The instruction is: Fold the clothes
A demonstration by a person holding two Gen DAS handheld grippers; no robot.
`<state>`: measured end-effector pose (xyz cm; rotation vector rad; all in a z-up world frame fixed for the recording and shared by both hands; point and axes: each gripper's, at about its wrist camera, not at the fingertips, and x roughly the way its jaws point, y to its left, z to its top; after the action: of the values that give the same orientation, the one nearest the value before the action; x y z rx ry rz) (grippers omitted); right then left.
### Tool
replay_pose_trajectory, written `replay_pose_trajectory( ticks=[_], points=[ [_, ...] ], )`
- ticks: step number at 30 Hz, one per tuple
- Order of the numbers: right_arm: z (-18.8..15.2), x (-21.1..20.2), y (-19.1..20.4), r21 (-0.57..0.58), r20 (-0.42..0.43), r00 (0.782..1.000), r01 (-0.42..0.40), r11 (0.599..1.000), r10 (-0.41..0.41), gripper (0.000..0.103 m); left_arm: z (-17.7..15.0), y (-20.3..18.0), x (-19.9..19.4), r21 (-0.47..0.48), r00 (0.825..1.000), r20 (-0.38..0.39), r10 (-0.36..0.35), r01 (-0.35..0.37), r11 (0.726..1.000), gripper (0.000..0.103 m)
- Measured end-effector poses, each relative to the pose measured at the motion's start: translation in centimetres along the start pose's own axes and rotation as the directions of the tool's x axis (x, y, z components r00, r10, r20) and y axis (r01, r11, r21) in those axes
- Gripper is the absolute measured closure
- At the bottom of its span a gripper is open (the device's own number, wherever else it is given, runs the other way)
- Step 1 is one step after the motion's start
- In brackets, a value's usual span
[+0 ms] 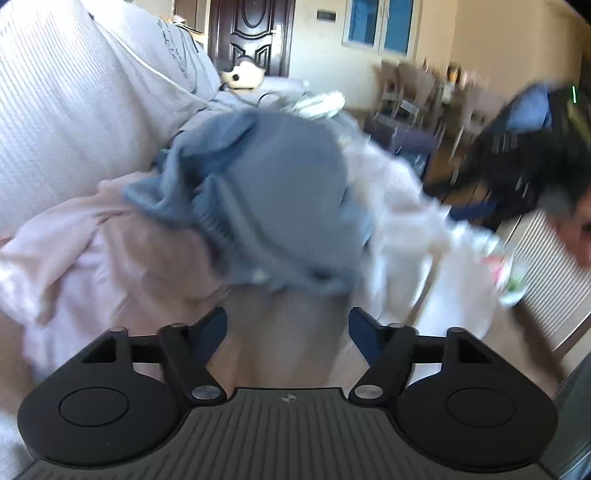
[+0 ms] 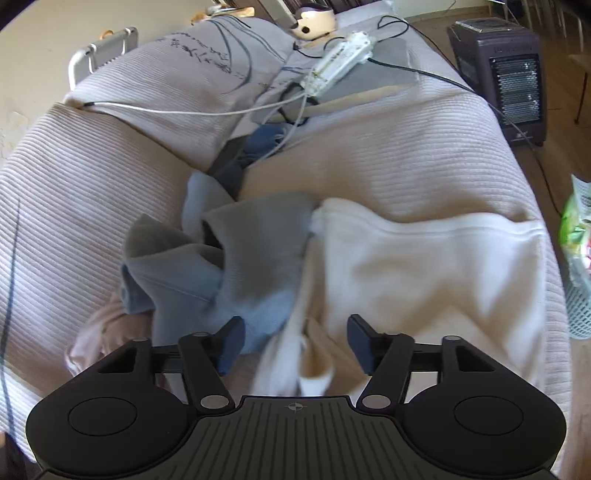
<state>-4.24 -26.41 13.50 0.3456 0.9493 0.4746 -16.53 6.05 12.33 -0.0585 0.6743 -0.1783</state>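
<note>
- Over by the sofa's far end, a power strip [image 2: 338,61] lies with black and white cables [image 2: 207,110] trailing across the cushions, well apart from the clothes.
- A dark heater [image 2: 498,70] stands on the floor beside the sofa [image 2: 424,147]; a green-and-white bag [image 2: 578,229] sits at the right edge.
- In the left wrist view a brown door [image 1: 253,31] and a window [image 1: 382,24] show at the back of the room, all blurred.
- Nothing blocks the clothes themselves; the cables stay further back.
- Now the garments: a blue-grey sweater [image 2: 236,258] lies crumpled mid-sofa, folds bunched, a cuff sticking up.
- Touching its right side, a cream garment [image 2: 424,266] spreads flatter, its edge drooping toward the camera.
- A pale pink garment [image 1: 74,266] peeks out under the sweater's left side.
- Left claw [image 1: 288,332]: spread wide, nothing between the fingers, above the pink cloth just short of the sweater.
- Right claw [image 2: 295,343]: spread too; the cream garment's edge lies between the fingers, but the pads don't press it.
</note>
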Motion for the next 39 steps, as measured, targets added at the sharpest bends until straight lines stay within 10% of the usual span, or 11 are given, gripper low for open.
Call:
replay_pose_trajectory(
  ticks=[9, 11, 13, 21, 23, 25, 27, 33, 39],
  points=[
    [-2.6, 0.7, -1.4, 0.009, -0.031, 1.0, -0.005, 1.0, 0.006, 0.039, 3.3, -3.5, 7.5, 0.208, 0.998, -0.059, 0.018, -0.006, 0.978, 0.035],
    [-3.6, 0.6, -2.0, 0.01, -0.034, 0.999, -0.004, 1.0, 0.004, 0.039, 3.7, -3.9, 8.8, 0.235, 0.997, -0.071, 0.004, 0.013, 0.972, 0.05],
    [-4.5, 0.6, -2.7, 0.014, -0.04, 0.999, 0.004, 1.0, -0.004, 0.039, 4.2, -4.1, 10.4, 0.269, 0.997, -0.079, 0.026, -0.004, 0.963, 0.092],
    [-5.3, 0.9, -5.2, 0.105, -0.036, 0.999, -0.024, 0.994, 0.028, 0.039, 11.1, -3.0, 11.8, 0.436, 0.987, 0.054, 0.15, -0.158, 0.886, 0.094],
    [-5.2, 0.8, -5.5, 0.117, -0.024, 0.999, -0.034, 0.993, 0.037, 0.039, 14.4, -1.8, 11.5, 0.45, 0.955, 0.156, 0.252, -0.296, 0.842, 0.094],
    [-5.1, 0.9, -5.8, 0.126, -0.009, 0.999, -0.042, 0.991, 0.044, 0.039, 17.2, -0.2, 11.4, 0.456, 0.883, 0.259, 0.391, -0.469, 0.757, 0.094],
    [-4.9, 1.0, -6.2, 0.145, -0.004, 0.999, -0.044, 0.988, 0.046, 0.039, 19.6, 2.5, 11.7, 0.405, 0.837, 0.243, 0.491, -0.547, 0.733, 0.094],
    [-4.6, 2.3, -7.0, 0.176, -0.032, 0.998, -0.052, 0.983, 0.058, 0.039, 18.1, 8.0, 12.8, 0.341, 0.784, 0.097, 0.613, -0.605, 0.719, 0.086],
    [-4.5, 2.4, -7.3, 0.186, -0.036, 0.998, -0.05, 0.981, 0.058, 0.039, 13.8, 8.3, 13.7, 0.439, 0.768, 0.069, 0.637, -0.596, 0.672, 0.073]
  ],
)
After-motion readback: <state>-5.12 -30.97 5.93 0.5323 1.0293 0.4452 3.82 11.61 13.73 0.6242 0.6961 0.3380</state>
